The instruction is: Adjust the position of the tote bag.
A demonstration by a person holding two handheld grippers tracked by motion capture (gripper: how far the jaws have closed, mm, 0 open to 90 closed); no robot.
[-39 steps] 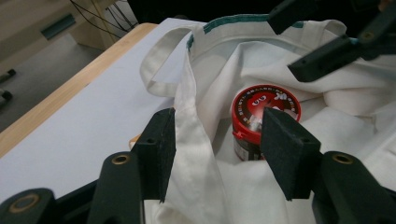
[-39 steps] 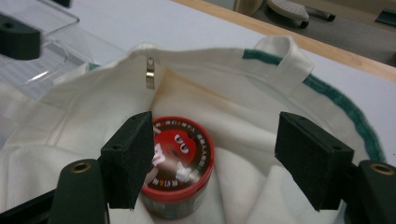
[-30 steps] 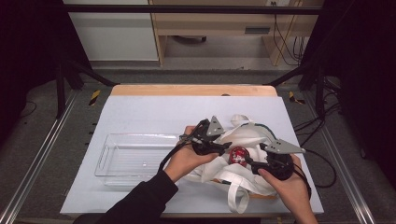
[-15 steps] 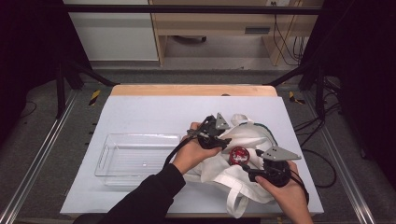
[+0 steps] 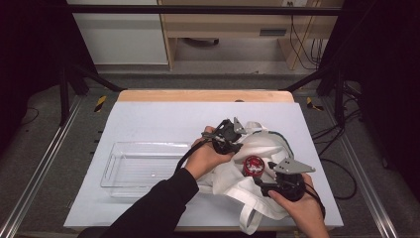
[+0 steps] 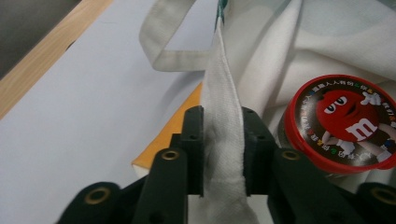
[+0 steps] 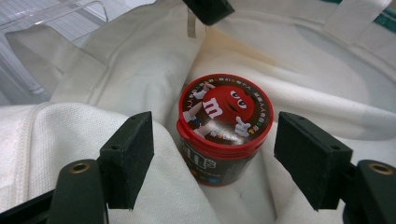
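Left claw [image 6: 223, 154]: we see its black jaws have just been closing, and now they pinch a white fabric band of the white cloth tote bag [image 6: 289, 51]; the band runs straight up between the pads in the left gripper view.
Left claw, from above: we find it [image 5: 229, 141] at mid-frame, on the bag's upper left edge.
Right claw [image 7: 212, 158]: we see it standing wide, pads apart on either side of the round brown candy tub with a red lid [image 7: 223, 128], touching neither side of it.
Right claw, from above: it [image 5: 265, 181] sits lower right of centre, just beside the tub [image 5: 254, 165].
Tub: upright, nestled in the bag's folds [image 5: 257, 148], centre of the right gripper view.
Clear plastic tray [image 5: 119, 168]: left half of the high view, on the pale bench [image 5: 163, 119], just beside the bag.
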